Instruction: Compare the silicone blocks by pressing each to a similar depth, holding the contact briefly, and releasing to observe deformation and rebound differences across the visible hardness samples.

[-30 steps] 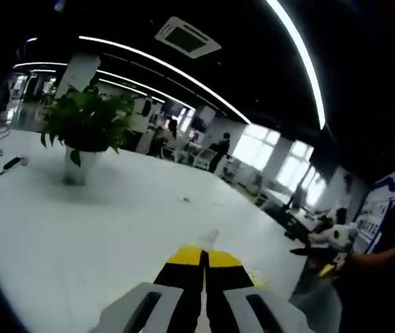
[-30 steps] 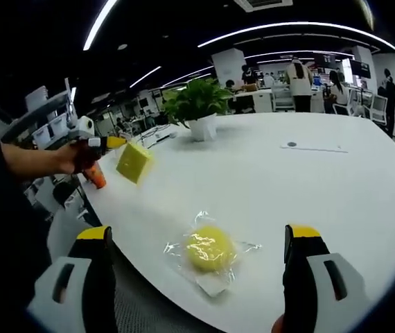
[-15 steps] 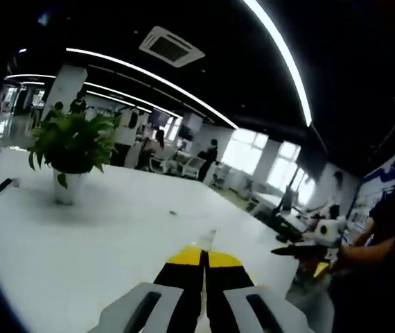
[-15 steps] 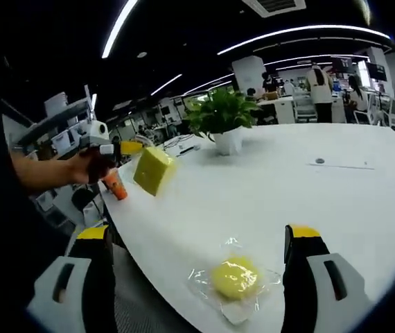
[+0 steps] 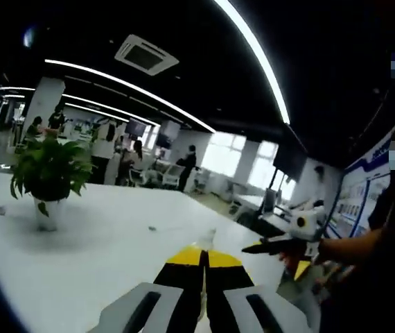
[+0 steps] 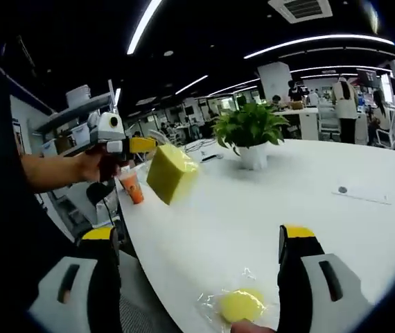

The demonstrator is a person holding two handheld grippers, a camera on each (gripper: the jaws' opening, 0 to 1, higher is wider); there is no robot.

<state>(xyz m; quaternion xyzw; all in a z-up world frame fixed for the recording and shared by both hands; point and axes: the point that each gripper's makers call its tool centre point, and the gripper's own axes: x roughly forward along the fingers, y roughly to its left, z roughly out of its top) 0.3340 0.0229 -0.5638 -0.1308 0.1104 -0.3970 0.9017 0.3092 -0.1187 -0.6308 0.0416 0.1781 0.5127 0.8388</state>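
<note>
While the left gripper [image 6: 152,145] clamps a yellow square-edged silicone block [image 6: 172,174] above the white table [image 6: 267,215], right gripper [image 6: 197,239] jaws spread wide, round yellow bagged block [image 6: 239,305] between them.

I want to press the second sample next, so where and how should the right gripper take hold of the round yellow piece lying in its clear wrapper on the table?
Probably straight down from above, across the middle of the round yellow piece. It lies flat and low on the white table near its front edge, so the rounded sides are what the jaws can close on. The right gripper is open and roughly straddles it. The loose clear wrapper may slip.
</note>
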